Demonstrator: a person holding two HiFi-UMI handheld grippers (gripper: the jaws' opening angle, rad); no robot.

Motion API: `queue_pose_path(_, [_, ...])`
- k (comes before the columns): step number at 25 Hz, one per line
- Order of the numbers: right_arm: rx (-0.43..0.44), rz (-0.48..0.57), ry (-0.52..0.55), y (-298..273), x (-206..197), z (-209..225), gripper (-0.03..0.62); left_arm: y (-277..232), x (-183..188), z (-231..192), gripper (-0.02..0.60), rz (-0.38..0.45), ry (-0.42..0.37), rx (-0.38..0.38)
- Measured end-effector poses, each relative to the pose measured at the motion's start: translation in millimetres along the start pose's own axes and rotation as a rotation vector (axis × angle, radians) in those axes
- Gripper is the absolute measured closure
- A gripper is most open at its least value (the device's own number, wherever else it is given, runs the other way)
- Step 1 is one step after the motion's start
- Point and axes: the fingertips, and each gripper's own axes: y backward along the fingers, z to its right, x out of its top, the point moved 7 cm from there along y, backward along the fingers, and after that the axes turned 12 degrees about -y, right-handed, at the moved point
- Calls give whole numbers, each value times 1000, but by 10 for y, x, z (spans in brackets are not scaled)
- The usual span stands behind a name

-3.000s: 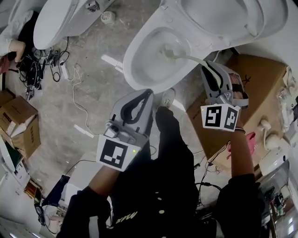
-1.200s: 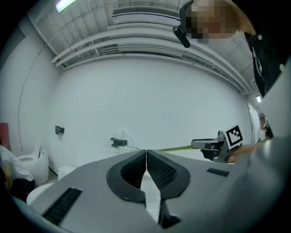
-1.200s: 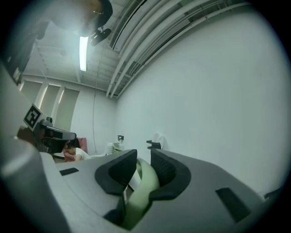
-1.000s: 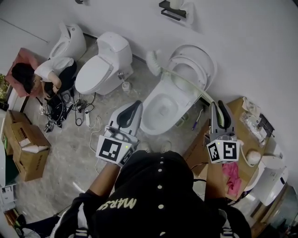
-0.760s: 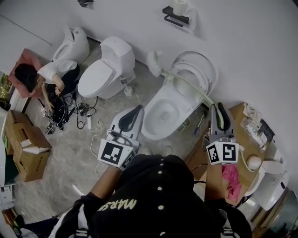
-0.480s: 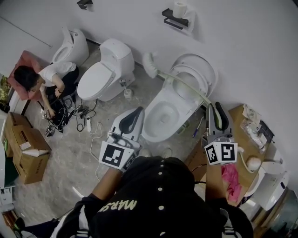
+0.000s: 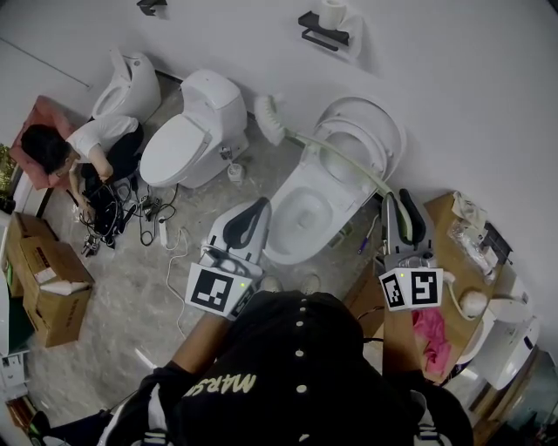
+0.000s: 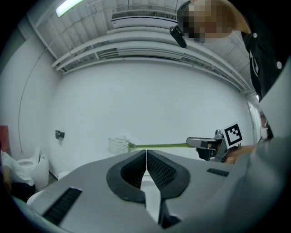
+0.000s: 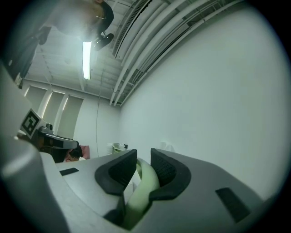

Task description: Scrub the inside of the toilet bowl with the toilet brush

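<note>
My right gripper (image 7: 393, 207) is shut on the pale green handle of the toilet brush (image 7: 336, 155). Its white bristle head (image 7: 268, 118) hangs in the air to the left of the open toilet bowl (image 7: 307, 212), out over the floor. In the right gripper view the handle (image 9: 142, 182) sits clamped between the jaws. My left gripper (image 7: 251, 213) hovers left of the bowl's front rim, shut and holding nothing. The left gripper view shows the brush (image 8: 119, 145) held level, with the right gripper (image 8: 209, 147) at its far end.
A second toilet (image 7: 186, 138) with its lid down and a third (image 7: 129, 85) stand along the wall at left. A person (image 7: 74, 144) crouches beside cables on the floor. Cardboard boxes (image 7: 39, 283) lie at far left, a brown box (image 7: 440, 244) at right. A paper holder (image 7: 325, 22) hangs on the wall.
The brush came up out of the bowl three seconds ago. Over the last second its head has swung further left, away from the toilet. The left gripper has hardly moved.
</note>
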Motion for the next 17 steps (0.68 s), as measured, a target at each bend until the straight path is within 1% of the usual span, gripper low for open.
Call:
queue_pose_path(3, [7,5,-4,-10,13,-11,484,-14,-4,2,554,10,-7,5])
queue_pose_path(5, [10,5,-7,-18,19,-8,484,-19,-19,4,554,-5,3,10])
queue_pose_path(8, [12,5,-6,-28,16,-9,484,-28,-9,3,554,0,-11,4])
queue_pose_path(12, [17,2,-3,-29,10,-15,484,-9,-44,18,554,-22,15,15])
queue_pose_path(17, [21,1,-2,-72,19,13,484,-64,-43,1,554,-42,-3,7])
